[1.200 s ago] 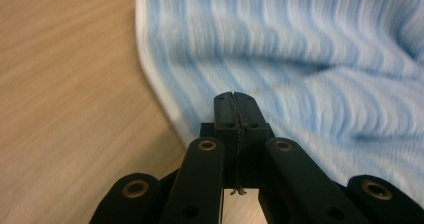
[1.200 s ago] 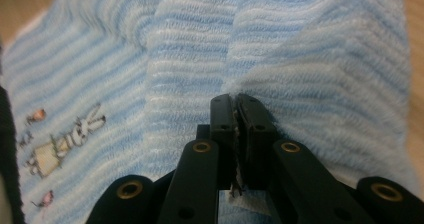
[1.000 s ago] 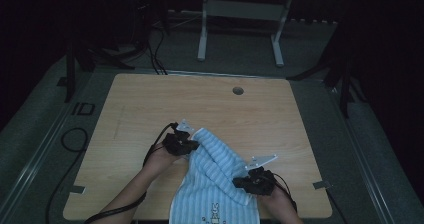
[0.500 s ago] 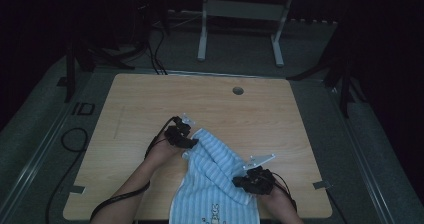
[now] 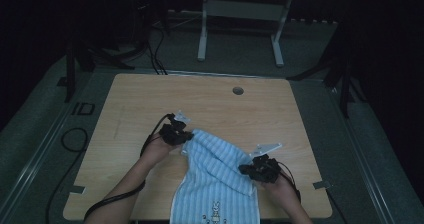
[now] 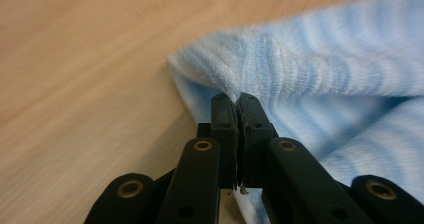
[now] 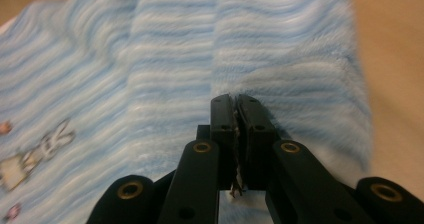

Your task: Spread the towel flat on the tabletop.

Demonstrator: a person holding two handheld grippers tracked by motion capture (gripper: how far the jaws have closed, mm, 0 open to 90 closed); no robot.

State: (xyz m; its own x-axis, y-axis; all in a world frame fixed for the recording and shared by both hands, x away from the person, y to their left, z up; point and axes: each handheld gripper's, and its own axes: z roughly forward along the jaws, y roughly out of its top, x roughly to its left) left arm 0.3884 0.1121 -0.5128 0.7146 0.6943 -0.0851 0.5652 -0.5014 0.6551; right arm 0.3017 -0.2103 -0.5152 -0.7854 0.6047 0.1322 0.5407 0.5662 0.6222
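High view puts my left gripper [image 5: 181, 138] pinched shut on the far left corner of the blue striped towel [image 5: 217, 184], its jaws having just been closing on that corner, while my right gripper [image 5: 254, 170] clamps the towel's right edge nearer to me. Most of the towel lies on the near middle of the table [image 5: 150, 104], its near end hanging over the table's edge. Both holds catch only a thin bite of thick terry, so a sharp or uneven pull could slip a corner free, or drag the hanging end off the near side.
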